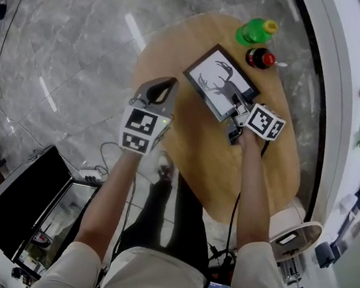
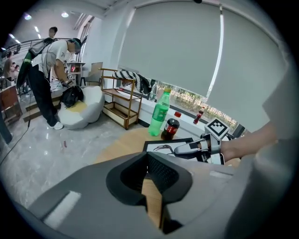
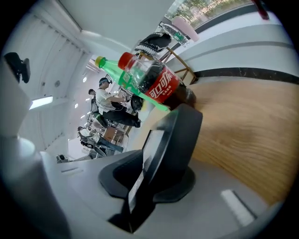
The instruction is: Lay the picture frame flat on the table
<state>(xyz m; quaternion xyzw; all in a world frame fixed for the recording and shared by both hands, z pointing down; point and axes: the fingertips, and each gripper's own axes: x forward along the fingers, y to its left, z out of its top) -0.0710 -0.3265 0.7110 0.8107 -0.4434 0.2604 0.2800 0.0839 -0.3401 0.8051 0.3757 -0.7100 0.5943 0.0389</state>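
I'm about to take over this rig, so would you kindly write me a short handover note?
Tools: left tool shut, empty, over the table, apart from the picture frame; right tool open, the picture frame's near edge between its jaws.
Done: picture frame looks flat on the table.
Left: draw the right tool back off it and confirm it lies flat.

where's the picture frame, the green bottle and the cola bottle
picture frame (image 1: 219, 81): head view, middle of the print
green bottle (image 1: 252, 32): head view, its body
cola bottle (image 1: 260, 58): head view, its red top
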